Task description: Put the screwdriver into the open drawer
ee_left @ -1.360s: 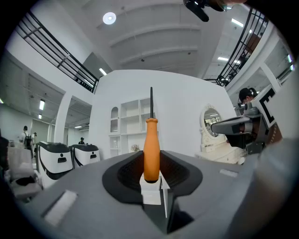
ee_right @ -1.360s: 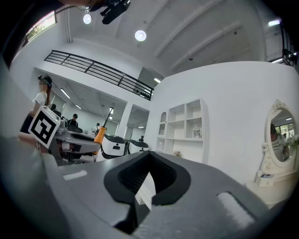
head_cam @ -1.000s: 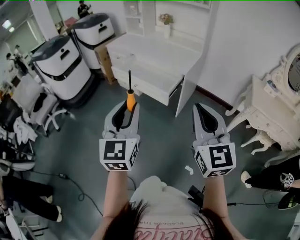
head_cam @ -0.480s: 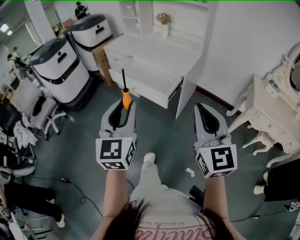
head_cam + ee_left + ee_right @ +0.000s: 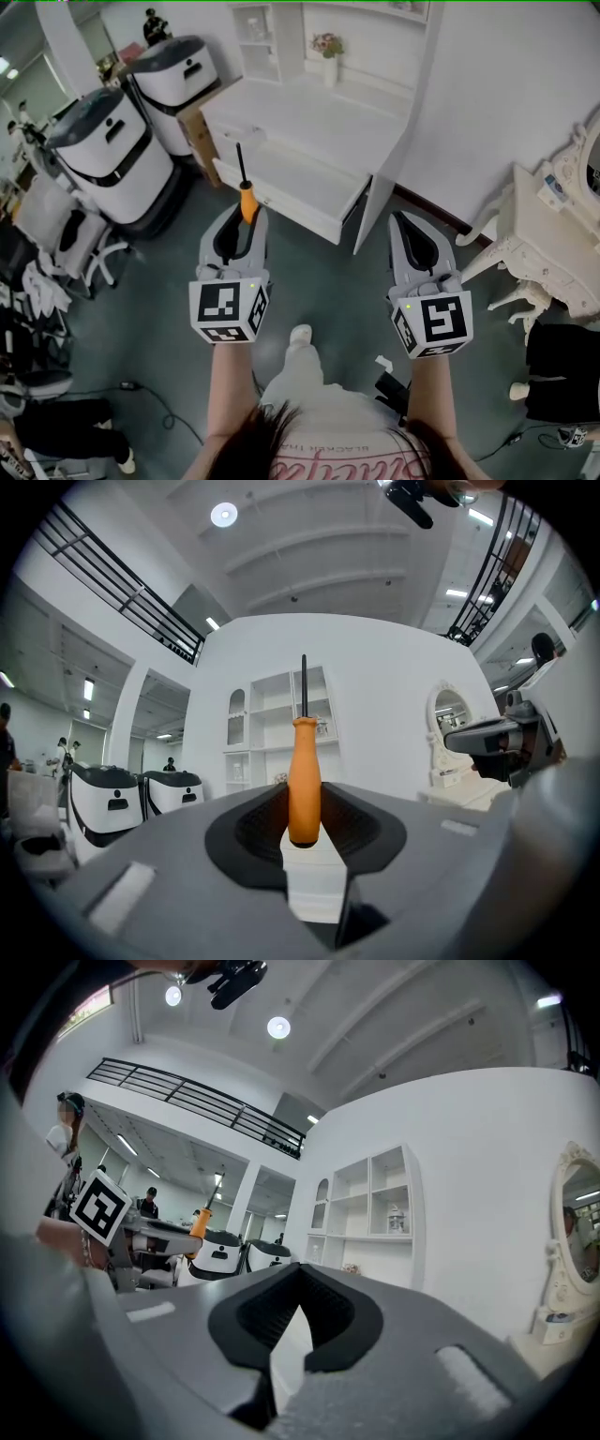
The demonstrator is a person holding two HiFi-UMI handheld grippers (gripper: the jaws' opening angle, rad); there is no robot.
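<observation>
Very little is reading clearly here. The shirt (image 5: 323, 441) of the person is showing a line of large pink script lettering along the bottom edge of the head view, but the frame is cutting it off, so no whole word is coming through. A row of small dark capitals is sitting just above it, too tiny to read with certainty. The cube (image 5: 251, 317) on the left gripper (image 5: 242, 217) and the one on the right gripper (image 5: 405, 221) are each carrying black-and-white square markers (image 5: 225, 302), which are coded patterns, not letters or numbers. No other print is showing clearly enough to read
</observation>
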